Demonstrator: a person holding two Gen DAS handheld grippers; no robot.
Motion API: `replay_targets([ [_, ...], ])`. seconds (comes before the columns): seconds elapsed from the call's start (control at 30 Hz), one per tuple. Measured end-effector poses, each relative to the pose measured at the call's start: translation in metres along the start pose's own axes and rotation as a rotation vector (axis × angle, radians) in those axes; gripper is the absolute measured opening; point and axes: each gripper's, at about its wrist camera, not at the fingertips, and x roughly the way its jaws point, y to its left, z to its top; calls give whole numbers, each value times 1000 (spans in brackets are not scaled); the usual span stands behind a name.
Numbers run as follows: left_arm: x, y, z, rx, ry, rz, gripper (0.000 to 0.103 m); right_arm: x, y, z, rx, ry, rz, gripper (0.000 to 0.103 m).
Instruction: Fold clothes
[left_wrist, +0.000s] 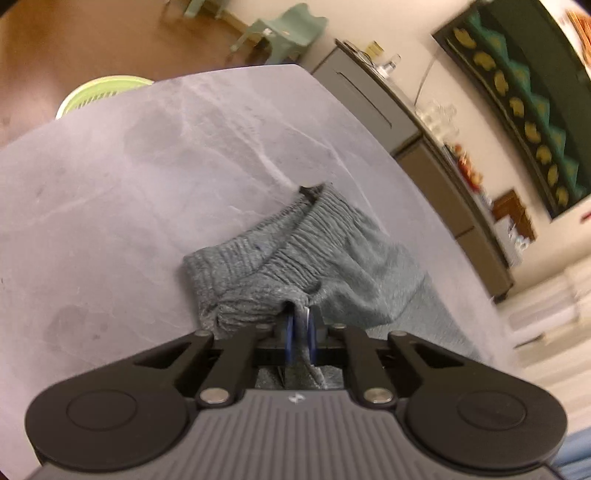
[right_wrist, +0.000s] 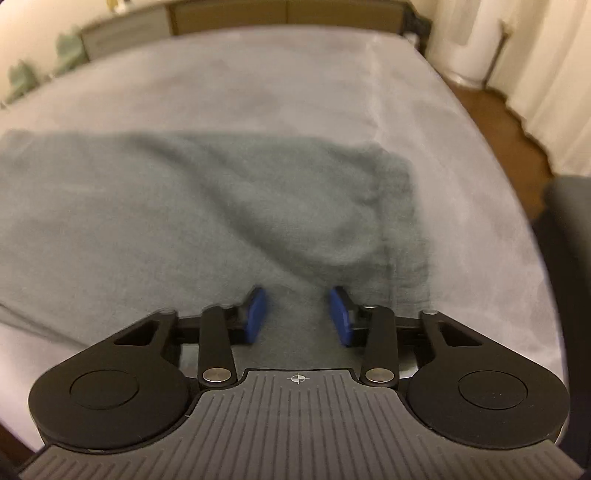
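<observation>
A grey-green knit garment (left_wrist: 306, 251) with a ribbed elastic waistband lies on the grey table (left_wrist: 129, 177). My left gripper (left_wrist: 300, 328) is shut on a bunched fold of the garment near its waistband, with cloth pinched between the blue pads. In the right wrist view the same garment (right_wrist: 184, 206) spreads wide and flat across the table (right_wrist: 295, 81). My right gripper (right_wrist: 299, 314) hovers low over the cloth, open, with nothing between its blue pads (right_wrist: 256, 314).
A light green basket (left_wrist: 99, 92) sits past the table's far left edge, with a green plastic chair (left_wrist: 284, 33) on the brown floor behind. A grey cabinet (left_wrist: 417, 129) lines the wall at right. A dark chair (right_wrist: 569, 258) stands off the table's right edge.
</observation>
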Motion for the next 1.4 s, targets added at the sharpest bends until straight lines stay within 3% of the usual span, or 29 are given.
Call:
replay_targets([
  [0.07,0,0,-4,22,-2,21,10,1,-1,-2,-6,17,-10,31],
  [0.27,-20,-4,-13,51,-53,67,11,-2,7,1,-63,56,-88,32],
  [0.3,-30,-5,-14,56,-77,54,17,-3,11,5,-82,59,-113,40],
  [0.33,-39,-7,-15,62,-102,41,29,-8,16,9,-92,35,-137,48],
  [0.4,-58,-11,-15,74,-155,21,49,-18,25,18,-105,-42,-184,52],
  [0.43,-68,-15,-13,88,-199,33,52,-19,31,24,-96,-71,-172,54],
  [0.47,-74,-20,-9,103,-232,37,52,-18,39,30,-78,-95,-141,54],
  [0.53,-69,-38,5,142,-223,-2,52,-15,54,43,-43,-142,-78,55],
  [0.63,-21,-80,27,254,-97,-39,50,-10,77,61,10,-213,15,56],
  [0.7,21,-102,35,318,-27,8,48,0,96,73,38,-245,70,60],
  [0.8,71,-112,38,369,26,91,45,47,114,79,77,-213,99,63],
  [0.87,94,-102,44,340,50,149,36,61,114,74,65,-211,51,62],
  [0.93,103,-90,52,307,39,193,3,71,111,68,43,-215,-7,65],
  [1.03,106,-82,63,283,28,204,4,87,92,77,75,-210,-32,82],
  [1.37,117,-89,71,256,-17,241,4,98,93,104,33,-268,-58,81],
  [1.4,110,-92,70,268,-15,219,13,97,97,106,15,-267,-72,80],
])
